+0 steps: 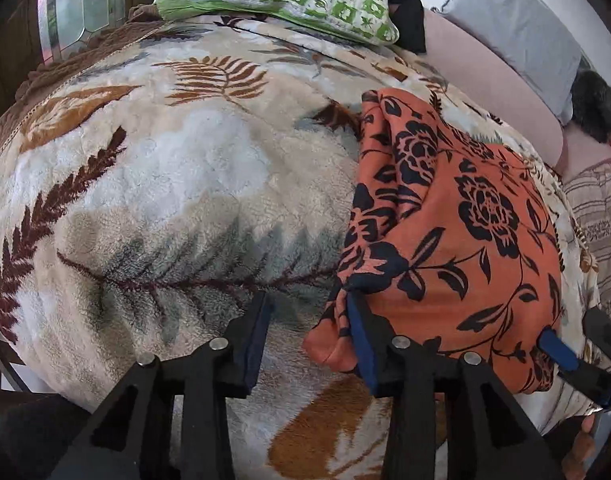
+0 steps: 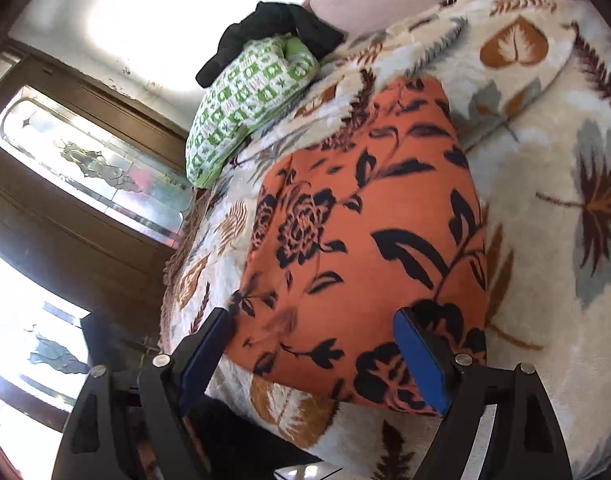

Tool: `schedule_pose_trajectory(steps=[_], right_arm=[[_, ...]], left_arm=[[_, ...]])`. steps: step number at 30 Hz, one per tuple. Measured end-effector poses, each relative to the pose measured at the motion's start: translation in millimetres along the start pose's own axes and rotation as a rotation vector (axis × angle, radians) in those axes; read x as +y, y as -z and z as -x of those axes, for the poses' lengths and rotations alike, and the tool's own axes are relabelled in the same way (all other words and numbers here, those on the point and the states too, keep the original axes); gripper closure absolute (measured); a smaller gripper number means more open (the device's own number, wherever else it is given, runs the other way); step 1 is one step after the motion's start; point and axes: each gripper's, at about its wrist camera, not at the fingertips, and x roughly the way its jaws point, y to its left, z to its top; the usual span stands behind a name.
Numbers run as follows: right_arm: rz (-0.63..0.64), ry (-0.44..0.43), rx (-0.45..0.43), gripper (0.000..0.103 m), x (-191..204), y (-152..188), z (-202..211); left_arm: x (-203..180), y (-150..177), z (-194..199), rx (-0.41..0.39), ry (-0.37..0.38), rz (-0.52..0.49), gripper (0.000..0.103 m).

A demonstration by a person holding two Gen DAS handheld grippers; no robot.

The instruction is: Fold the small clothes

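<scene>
Orange floral garment (image 1: 457,216) lies folded on leaf-print blanket (image 1: 177,184).

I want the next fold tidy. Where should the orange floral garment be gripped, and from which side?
Probably at the two near corners of the orange floral garment, coming from its near edge: it lies flat on the leaf-print blanket, with its bunched layers gathered at the near left corner.

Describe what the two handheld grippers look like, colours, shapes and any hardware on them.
Both match. The left gripper has two black plastic fingers with triangular cut-outs, each tipped with a flat blue pad, and round silver bolt heads at the joints. The right gripper is built the same: black angular fingers, blue pads, silver bolts. No cables or markings show.
</scene>
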Motion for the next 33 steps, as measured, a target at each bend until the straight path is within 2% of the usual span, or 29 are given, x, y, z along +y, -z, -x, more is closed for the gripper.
schedule_pose_trajectory(steps=[3, 5, 6, 7, 9, 10, 13, 14, 16, 17, 19, 21, 23, 24, 25, 26, 29, 31, 32, 33], right_arm=[[-0.034, -0.047, 0.008, 0.017, -15.2, -0.1, -1.2], [-0.046, -0.079, 0.005, 0.017, -19.6, -2.4, 0.1], [-0.05, -0.097, -0.001, 0.017, -21.8, -3.1, 2.0], [-0.052, -0.11, -0.011, 0.017, -22.9, -3.7, 5.5], [-0.059, -0.133, -0.039, 0.017, -26.6, -7.2, 17.9], [-0.065, -0.142, -0.056, 0.017, -28.2, -9.5, 24.9], [-0.102, -0.131, -0.099, 0.014, -44.0, -20.7, 43.6], [-0.121, -0.114, -0.096, 0.012, -52.1, -24.3, 45.5], [-0.171, -0.07, -0.06, 0.012, -70.5, -30.0, 43.5], [-0.193, -0.071, -0.04, 0.012, -77.4, -32.9, 40.0], [-0.192, -0.099, 0.013, 0.012, -79.6, -41.0, 30.8], [-0.171, -0.145, 0.059, 0.012, -74.1, -50.7, 16.6], [-0.167, -0.038, 0.075, 0.012, -78.1, -58.2, -2.0], [-0.204, 0.01, 0.116, 0.013, -86.6, -58.4, -16.3], [-0.205, 0.018, 0.109, 0.023, -85.2, -58.2, -19.3], [-0.156, 0.009, 0.109, 0.066, -74.2, -59.1, -18.0], [-0.051, 0.075, 0.048, 0.068, -39.3, -57.2, -0.8], [-0.087, 0.154, 0.086, 0.067, -55.3, -52.8, -15.7], [-0.15, 0.141, 0.114, 0.058, -69.7, -50.6, -23.0], [-0.199, 0.081, 0.097, 0.055, -76.7, -50.5, -18.9]], left_arm=[[-19.3, -2.1, 26.8, -0.047, -0.047, -0.074, 0.057], [-33.1, -7.2, 49.8, -0.124, -0.077, -0.111, 0.051], [-40.7, -11.3, 59.1, -0.157, -0.081, -0.127, 0.044], [-50.5, -15.6, 67.7, -0.19, -0.068, -0.148, 0.036], [-71.1, -26.5, 75.8, -0.226, -0.024, -0.196, 0.027], [-82.4, -31.0, 74.4, -0.238, -0.005, -0.231, 0.026], [-109.8, -43.1, 45.3, -0.213, -0.001, -0.338, 0.026], [-113.1, -47.6, 31.0, -0.199, -0.023, -0.354, 0.026], [-110.4, -53.6, 2.1, -0.162, -0.113, -0.37, 0.026], [-104.5, -56.5, -15.3, -0.111, -0.143, -0.36, 0.026], [-90.6, -55.5, -34.9, -0.048, -0.123, -0.331, 0.024], [-80.3, -52.8, -39.6, -0.049, -0.084, -0.297, 0.024], [-74.7, -51.7, -40.9, -0.053, -0.063, -0.268, 0.023], [-74.5, -50.6, -41.6, -0.056, -0.06, -0.268, 0.022], [-73.5, -49.6, -42.1, -0.062, -0.058, -0.272, 0.022], [-71.7, -49.1, -42.4, -0.067, -0.054, -0.273, 0.022], [-66.7, -48.9, -43.8, -0.07, -0.027, -0.255, 0.019], [-65.7, -49.5, -46.8, -0.061, -0.008, -0.249, 0.018], [-64.9, -49.2, -46.0, -0.07, -0.004, -0.252, 0.018], [-64.1, -49.1, -44.7, -0.074, 0.001, -0.258, 0.018]])
